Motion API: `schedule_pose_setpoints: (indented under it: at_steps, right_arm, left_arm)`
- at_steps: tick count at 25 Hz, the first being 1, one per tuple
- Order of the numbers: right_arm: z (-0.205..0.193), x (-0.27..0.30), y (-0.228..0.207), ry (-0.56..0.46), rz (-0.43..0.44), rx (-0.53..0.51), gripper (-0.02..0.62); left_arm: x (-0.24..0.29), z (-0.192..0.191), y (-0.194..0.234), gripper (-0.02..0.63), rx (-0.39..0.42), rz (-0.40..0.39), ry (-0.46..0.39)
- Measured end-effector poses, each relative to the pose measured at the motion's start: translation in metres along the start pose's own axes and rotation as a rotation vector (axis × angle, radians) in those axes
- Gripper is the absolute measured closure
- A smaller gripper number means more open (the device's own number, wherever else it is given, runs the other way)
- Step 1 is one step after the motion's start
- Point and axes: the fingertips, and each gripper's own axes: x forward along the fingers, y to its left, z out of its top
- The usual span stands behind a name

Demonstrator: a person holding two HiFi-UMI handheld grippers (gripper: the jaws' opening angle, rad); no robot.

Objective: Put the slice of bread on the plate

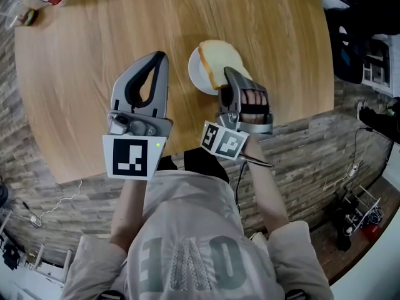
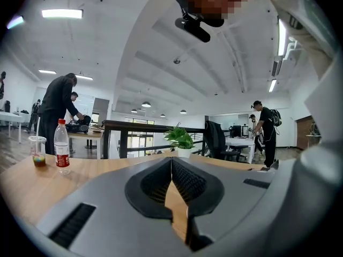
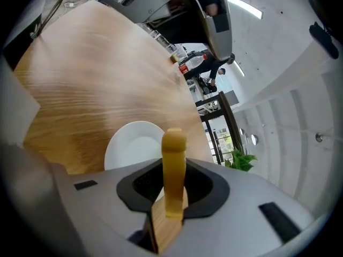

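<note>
Clamped edge-on in the right gripper, the bread slice overhangs the plate at 1 o'clock and could tip off on release; the left gripper is closed, empty.

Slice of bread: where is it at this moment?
In the head view the slice of bread is right of centre, clamped in the right hand-held gripper over the white plate on the wooden table.

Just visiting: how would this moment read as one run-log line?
right gripper: shut on bread slice | bread slice: over white plate, not released | left gripper: shut, empty
</note>
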Motion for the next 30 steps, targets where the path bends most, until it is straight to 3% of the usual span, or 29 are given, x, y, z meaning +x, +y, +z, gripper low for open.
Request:
schedule_pose_setpoints:
  at_steps: [6,9,11,18,30]
  right_arm:
    - [-0.001,0.005,0.016,-0.003,0.031,0.012,0.503]
    - [-0.004,0.006,0.02,0.022,0.092,0.061,0.491]
    - [-0.008,0.007,0.027,0.038,0.166,0.115,0.357]
    - [-0.019,0.009,0.025,0.059,0.261,0.126,0.326]
    - [-0.024,0.005,0.035,0.053,0.377,-0.053,0.265]
  left_arm:
    - [-0.002,-0.009,0.004,0.597,-0.012,0.004,0.017]
    - [-0.004,-0.011,0.007,0.597,-0.018,0.01,0.021]
    - [-0.005,-0.01,0.007,0.597,-0.02,0.013,0.019]
    - [-0.009,-0.015,0.009,0.597,-0.018,0.009,0.031]
    - [-0.021,-0.021,0.014,0.597,-0.04,0.016,0.026]
